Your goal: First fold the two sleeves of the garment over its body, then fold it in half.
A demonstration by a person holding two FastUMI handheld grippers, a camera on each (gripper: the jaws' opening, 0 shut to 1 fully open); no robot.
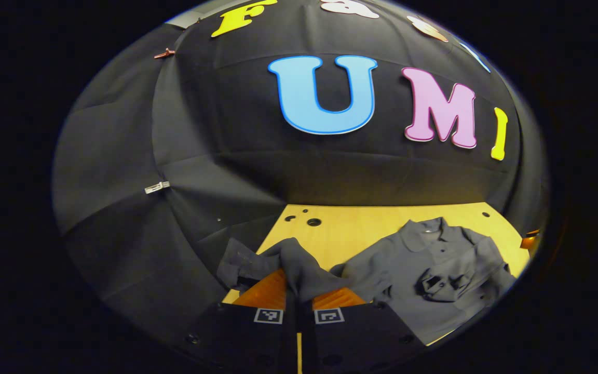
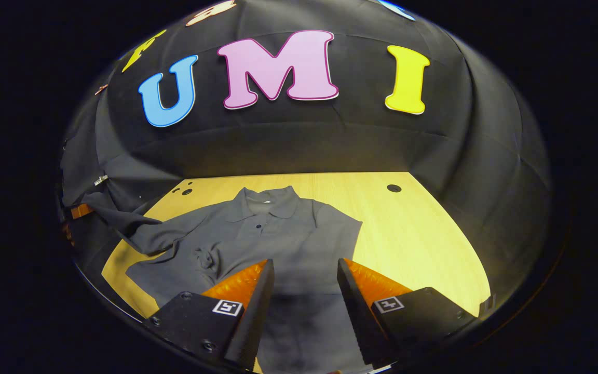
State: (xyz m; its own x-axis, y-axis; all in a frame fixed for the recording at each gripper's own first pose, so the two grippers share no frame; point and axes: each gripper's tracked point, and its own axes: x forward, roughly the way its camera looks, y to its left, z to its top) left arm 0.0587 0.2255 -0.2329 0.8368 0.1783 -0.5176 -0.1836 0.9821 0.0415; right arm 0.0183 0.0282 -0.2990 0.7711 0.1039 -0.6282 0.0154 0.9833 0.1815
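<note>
Item: grey collared garment [image 2: 278, 228], lying face up on the wooden table [image 2: 423, 234], collar toward the booth wall, hem toward the right gripper. Left gripper [image 1: 299, 304]: fingers pressed together and pinching the sleeve [image 1: 299, 270], which is rising off the table and draping out from between the fingers; the cuff end is hanging to the gripper's own left. In the left gripper view the garment's body [image 1: 423, 259] is lying ahead and to the right of the pinched sleeve, so the carrying direction for this fold is running rightward, across toward the button placket. The held sleeve's long axis is stretching from the shoulder seam out to the left gripper, seen in the right gripper view as a taut band of cloth [image 2: 122, 223] leading to the far left edge. Right gripper [image 2: 304, 280]: fingers spread apart, holding nothing, hovering over the lower hem of the body. Other sleeve [image 1: 447, 283]: appearing already bunched on the chest. Judgement: the left gripper is the nearer and working one; the half fold is not yet begun.
</note>
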